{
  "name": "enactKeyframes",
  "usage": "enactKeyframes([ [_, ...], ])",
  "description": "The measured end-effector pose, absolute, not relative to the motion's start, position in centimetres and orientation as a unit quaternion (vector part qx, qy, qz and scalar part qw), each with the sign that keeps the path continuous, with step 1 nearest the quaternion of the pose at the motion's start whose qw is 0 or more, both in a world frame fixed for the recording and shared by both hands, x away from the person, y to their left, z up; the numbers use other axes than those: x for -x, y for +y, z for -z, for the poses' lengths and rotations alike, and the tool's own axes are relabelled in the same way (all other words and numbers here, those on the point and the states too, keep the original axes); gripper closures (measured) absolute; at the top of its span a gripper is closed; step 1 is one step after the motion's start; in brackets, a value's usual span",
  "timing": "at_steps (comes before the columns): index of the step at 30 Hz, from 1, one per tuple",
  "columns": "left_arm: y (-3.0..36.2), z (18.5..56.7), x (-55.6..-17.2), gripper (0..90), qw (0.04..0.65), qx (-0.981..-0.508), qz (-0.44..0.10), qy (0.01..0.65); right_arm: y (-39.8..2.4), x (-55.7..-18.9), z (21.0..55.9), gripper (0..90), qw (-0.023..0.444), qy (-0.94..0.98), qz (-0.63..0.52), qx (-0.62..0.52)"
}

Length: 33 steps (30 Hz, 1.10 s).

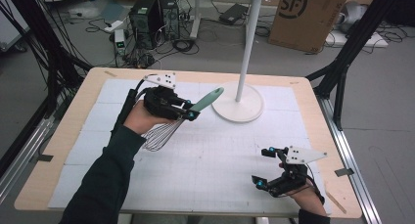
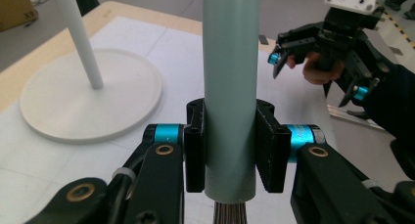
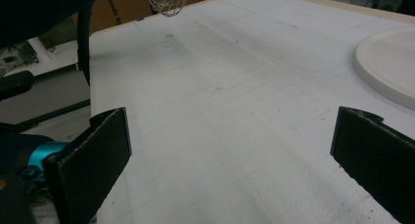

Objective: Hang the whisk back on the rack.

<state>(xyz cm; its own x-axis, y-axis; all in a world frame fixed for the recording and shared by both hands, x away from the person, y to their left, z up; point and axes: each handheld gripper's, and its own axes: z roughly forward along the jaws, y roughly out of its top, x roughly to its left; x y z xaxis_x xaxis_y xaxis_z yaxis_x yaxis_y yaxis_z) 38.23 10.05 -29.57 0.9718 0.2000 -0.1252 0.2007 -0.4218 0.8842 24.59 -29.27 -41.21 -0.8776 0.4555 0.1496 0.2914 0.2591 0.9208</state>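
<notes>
Whisk (image 1: 182, 117) handle pts up-right twd stand base (image 1: 238, 102), wires down-left.

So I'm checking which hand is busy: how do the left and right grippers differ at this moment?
The left gripper is shut on the whisk, fingers pressing its green handle; the right gripper is open with nothing between its fingers. The left is held above the table near the white stand, the right low near the front edge. Both are hand-held.

Whisk (image 1: 182, 117) with pale green handle and silver wires, white stand (image 1: 241, 99), black grippers with blue accents, white gridded mat (image 1: 220, 155)
</notes>
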Motion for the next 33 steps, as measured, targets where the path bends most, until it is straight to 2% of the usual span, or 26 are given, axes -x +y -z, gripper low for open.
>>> enactKeyframes([
  [16,7.0,26.4,-39.7,69.5,0.569,-0.814,-0.019,0.114,-29.6,-24.5,41.1,0.2,0.07,0.786,-0.567,-0.236],
  [33,6.6,24.1,-42.1,69.5,0.595,-0.792,-0.041,0.131,-29.9,-24.5,41.2,0.2,0.07,0.783,-0.571,-0.238],
])
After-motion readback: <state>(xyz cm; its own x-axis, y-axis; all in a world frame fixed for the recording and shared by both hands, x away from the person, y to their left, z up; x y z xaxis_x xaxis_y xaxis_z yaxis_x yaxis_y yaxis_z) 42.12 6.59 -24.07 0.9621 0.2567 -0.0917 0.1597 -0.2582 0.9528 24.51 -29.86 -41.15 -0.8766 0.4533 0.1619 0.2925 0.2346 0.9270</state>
